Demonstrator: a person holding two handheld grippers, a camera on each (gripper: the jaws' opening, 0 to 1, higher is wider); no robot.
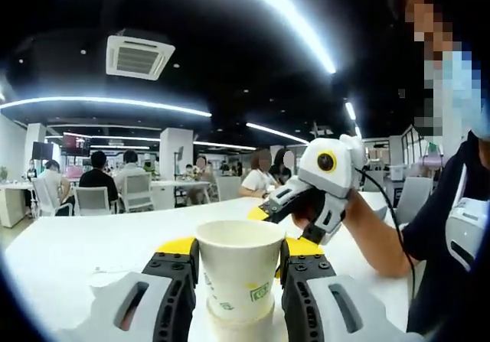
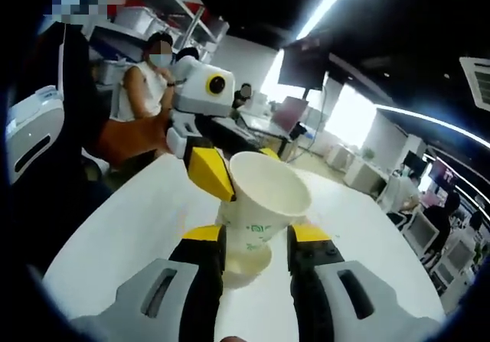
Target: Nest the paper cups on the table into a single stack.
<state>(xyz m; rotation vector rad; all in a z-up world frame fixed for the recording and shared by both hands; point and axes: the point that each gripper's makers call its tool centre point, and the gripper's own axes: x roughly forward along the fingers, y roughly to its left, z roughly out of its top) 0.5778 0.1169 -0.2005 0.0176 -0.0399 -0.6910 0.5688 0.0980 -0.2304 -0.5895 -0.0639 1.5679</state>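
Observation:
A white paper cup (image 1: 236, 269) with a green print stands upright between my left gripper's (image 1: 237, 247) yellow-tipped jaws, which press on its sides just under the rim. Its base sits in the rim of a second paper cup (image 1: 239, 325) below it. In the right gripper view the same upper cup (image 2: 264, 197) leans between my right gripper's (image 2: 256, 235) jaws, with the lower cup's rim (image 2: 246, 264) beneath. Whether those jaws press on either cup is unclear. The left gripper (image 2: 218, 166) straddles the cup from the far side. The right gripper (image 1: 298, 204) reaches toward the cup's far rim.
The cups rest on a white table (image 1: 84, 242), also seen in the right gripper view as the table (image 2: 138, 227). The person holding the grippers stands at its edge, forearm (image 1: 375, 239) over the top. Seated people, desks and chairs (image 1: 96, 193) fill the room behind.

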